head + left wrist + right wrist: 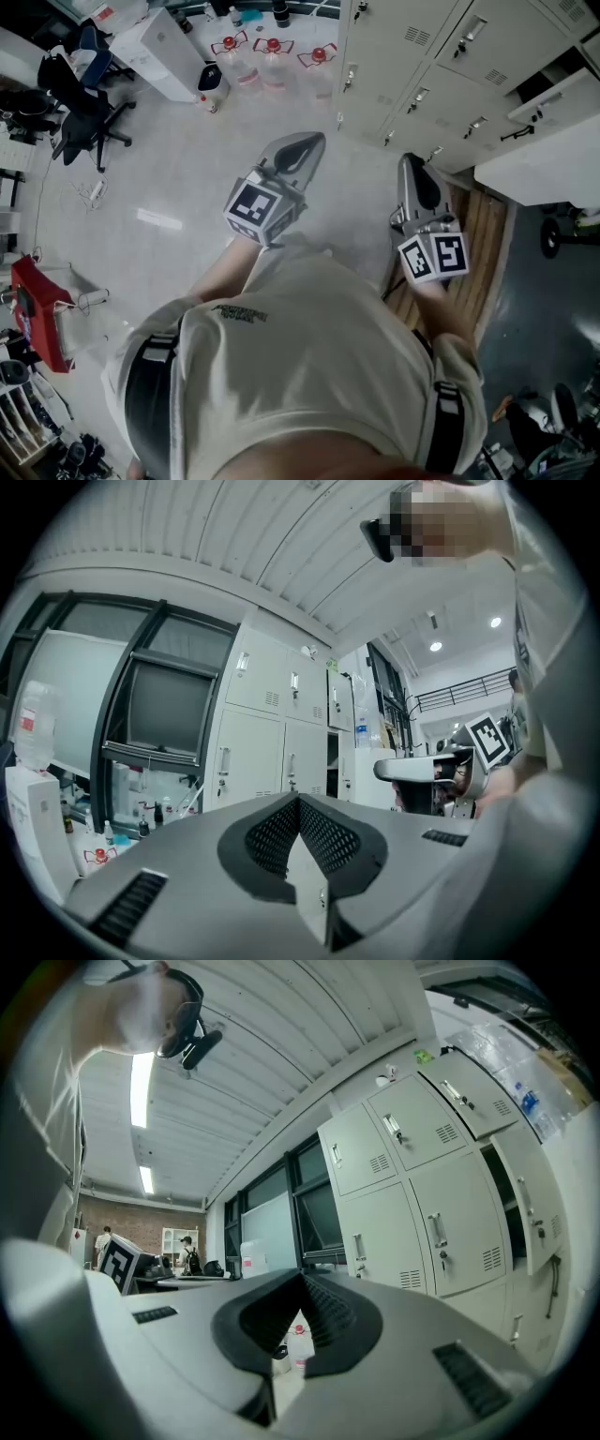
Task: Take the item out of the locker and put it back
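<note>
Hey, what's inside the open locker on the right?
Only a dark gap shows in the locker. Its swung-out door covers most of the inside from above, so whether an item sits in there cannot be seen.

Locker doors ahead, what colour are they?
Pale grey-white locker doors, each with a small vent; they show clearest in the right gripper view.

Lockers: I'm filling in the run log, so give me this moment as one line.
stage: item not yet taken | left tongs: shut, empty | right tongs: shut, empty | lockers: ahead, untouched
</note>
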`<action>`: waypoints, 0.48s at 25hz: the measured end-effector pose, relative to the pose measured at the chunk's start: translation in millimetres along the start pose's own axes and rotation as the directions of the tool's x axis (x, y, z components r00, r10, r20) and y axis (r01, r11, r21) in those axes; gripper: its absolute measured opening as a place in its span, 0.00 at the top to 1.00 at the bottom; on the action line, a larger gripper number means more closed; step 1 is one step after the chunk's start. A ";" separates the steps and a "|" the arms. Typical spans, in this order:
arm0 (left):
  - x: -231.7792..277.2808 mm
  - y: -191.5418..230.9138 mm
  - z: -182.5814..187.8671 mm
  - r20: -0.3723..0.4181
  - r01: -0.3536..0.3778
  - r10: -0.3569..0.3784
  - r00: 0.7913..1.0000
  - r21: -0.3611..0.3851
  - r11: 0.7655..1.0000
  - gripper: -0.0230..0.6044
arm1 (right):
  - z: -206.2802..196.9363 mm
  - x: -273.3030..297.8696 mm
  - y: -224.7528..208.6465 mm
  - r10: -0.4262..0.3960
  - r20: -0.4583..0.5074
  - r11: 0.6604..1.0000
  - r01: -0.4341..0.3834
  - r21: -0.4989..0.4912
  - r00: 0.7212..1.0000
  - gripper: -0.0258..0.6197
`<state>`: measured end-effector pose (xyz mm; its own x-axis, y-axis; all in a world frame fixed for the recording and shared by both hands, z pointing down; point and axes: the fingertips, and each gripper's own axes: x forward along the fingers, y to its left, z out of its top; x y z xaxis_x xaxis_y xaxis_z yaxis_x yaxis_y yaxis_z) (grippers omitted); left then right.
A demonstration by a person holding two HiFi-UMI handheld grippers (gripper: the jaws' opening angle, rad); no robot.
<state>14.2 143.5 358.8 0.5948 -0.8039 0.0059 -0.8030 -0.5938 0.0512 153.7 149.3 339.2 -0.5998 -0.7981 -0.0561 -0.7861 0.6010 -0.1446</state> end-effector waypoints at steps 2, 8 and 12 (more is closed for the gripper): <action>0.6 0.9 1.3 0.000 -0.012 0.012 1.000 0.012 1.000 0.95 | 0.6 1.0 -3.0 0.004 0.005 1.000 -0.004 -0.001 1.000 0.96; 6.6 13.1 3.2 0.006 -0.032 0.032 0.999 0.029 0.999 0.95 | -0.6 13.6 -10.4 0.017 0.004 1.000 -0.017 -0.006 1.000 0.96; 15.3 32.0 2.7 0.016 -0.046 0.045 0.999 0.032 0.998 0.95 | -4.1 30.5 -16.8 0.021 -0.004 1.000 -0.021 -0.015 1.000 0.96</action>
<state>-2.5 112.1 357.9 0.5571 -0.8304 -0.0081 -0.8302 -0.5571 0.0190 148.1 115.1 344.0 -0.6165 -0.7854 -0.0547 -0.7757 0.6179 -0.1284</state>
